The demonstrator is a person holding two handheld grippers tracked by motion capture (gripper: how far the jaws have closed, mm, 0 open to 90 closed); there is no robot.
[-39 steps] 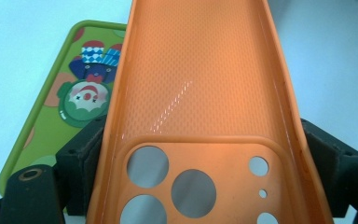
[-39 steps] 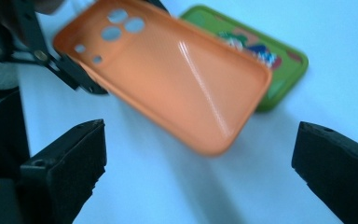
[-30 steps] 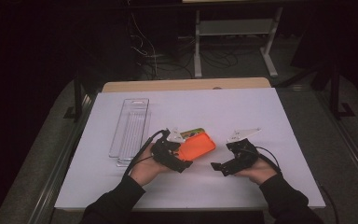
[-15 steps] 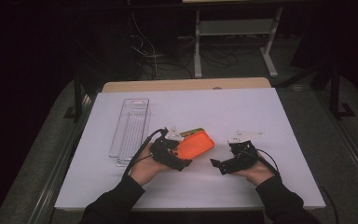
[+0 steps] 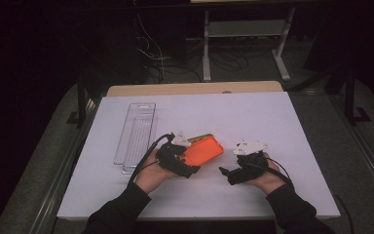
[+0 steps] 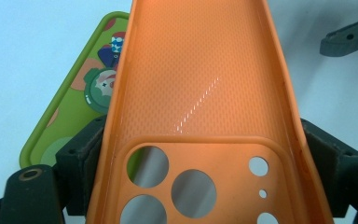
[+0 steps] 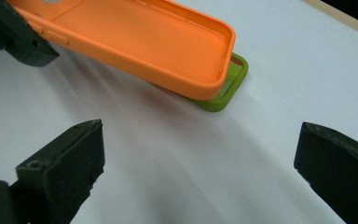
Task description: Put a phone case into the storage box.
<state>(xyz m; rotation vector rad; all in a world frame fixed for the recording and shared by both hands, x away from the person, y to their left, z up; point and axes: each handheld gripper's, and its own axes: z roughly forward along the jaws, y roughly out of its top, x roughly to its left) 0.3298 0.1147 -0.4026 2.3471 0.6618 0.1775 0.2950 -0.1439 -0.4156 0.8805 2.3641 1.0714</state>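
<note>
An orange phone case [image 5: 203, 151] is held slightly off the white table, its open side up and its camera holes near the jaws. My left gripper [image 5: 187, 161] is shut on its camera end, with a pad pressing each long edge [image 6: 205, 163]. Under the orange case [image 6: 200, 84] lies a green patterned phone case [image 6: 70, 116], flat on the table [image 5: 200, 137]. In the right gripper view the orange case [image 7: 140, 37] overhangs the green one [image 7: 228, 91]. My right gripper [image 5: 226, 174] rests to the right, pointing toward the cases; its jaws stand wide apart with nothing between them [image 7: 200, 163].
A clear, long plastic tray [image 5: 136, 131] lies at the left of the white table top [image 5: 253, 117]. A wooden strip [image 5: 195, 89] runs along the far edge. Beyond it are a dark floor, cables and a metal stand.
</note>
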